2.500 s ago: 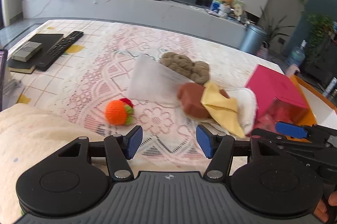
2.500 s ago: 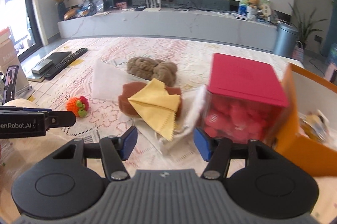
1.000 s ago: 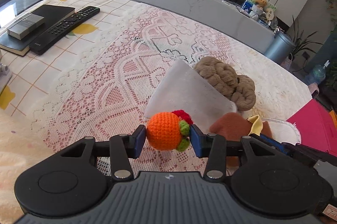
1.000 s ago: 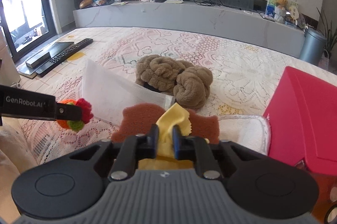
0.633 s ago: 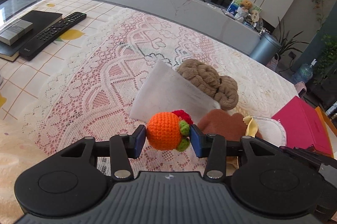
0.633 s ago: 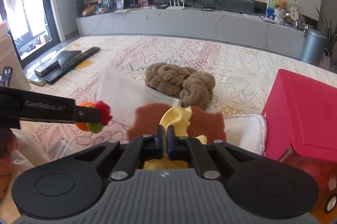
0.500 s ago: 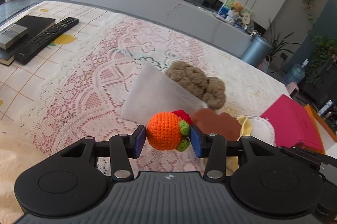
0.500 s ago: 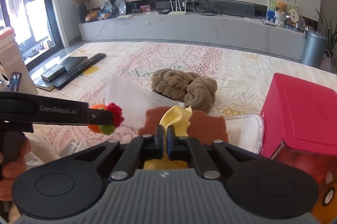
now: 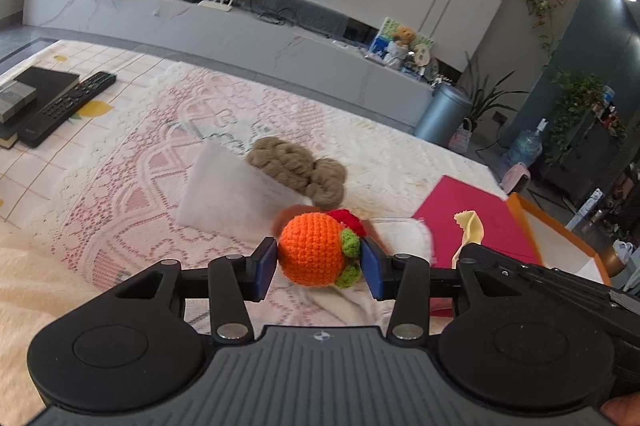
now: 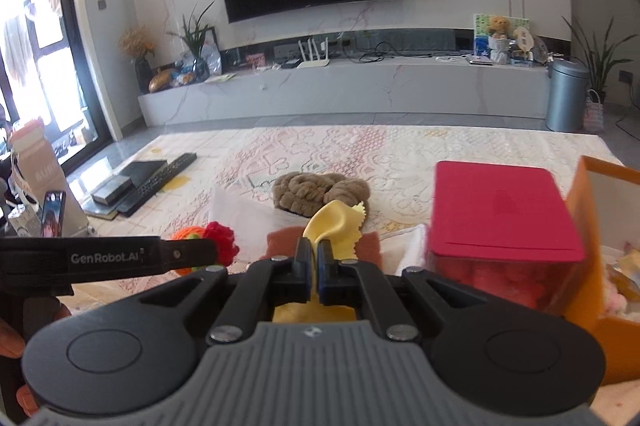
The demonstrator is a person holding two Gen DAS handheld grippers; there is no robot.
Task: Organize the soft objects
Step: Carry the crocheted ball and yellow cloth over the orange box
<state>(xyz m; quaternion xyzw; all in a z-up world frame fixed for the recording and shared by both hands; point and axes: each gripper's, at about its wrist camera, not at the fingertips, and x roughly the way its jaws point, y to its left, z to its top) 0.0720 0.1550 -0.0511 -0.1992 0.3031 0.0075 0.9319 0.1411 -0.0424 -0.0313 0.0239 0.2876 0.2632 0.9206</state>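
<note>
My left gripper (image 9: 319,262) is shut on an orange crocheted ball (image 9: 312,253) with green and red trim, held above the lace-covered table. My right gripper (image 10: 315,262) is shut on a yellow cloth (image 10: 334,222), lifted off the pile; the same yellow cloth (image 9: 470,230) sticks up at the right of the left wrist view. On the table lie a brown fluffy bundle (image 10: 320,193), a white sheet (image 9: 228,194), a rust-brown cloth (image 10: 280,240) and a white towel (image 9: 404,234). The left gripper (image 10: 200,253) with the ball crosses the right wrist view's left side.
A red-lidded clear box (image 10: 500,214) stands at the right, with an open orange box (image 10: 588,226) beyond it. A remote (image 9: 64,108) and a black book (image 9: 44,82) lie at the far left. A phone (image 10: 54,212) stands at the left table edge.
Both grippers have risen and swung right, the ball and the yellow cloth going with them. The yellow cloth has come up off the brown cloth.
</note>
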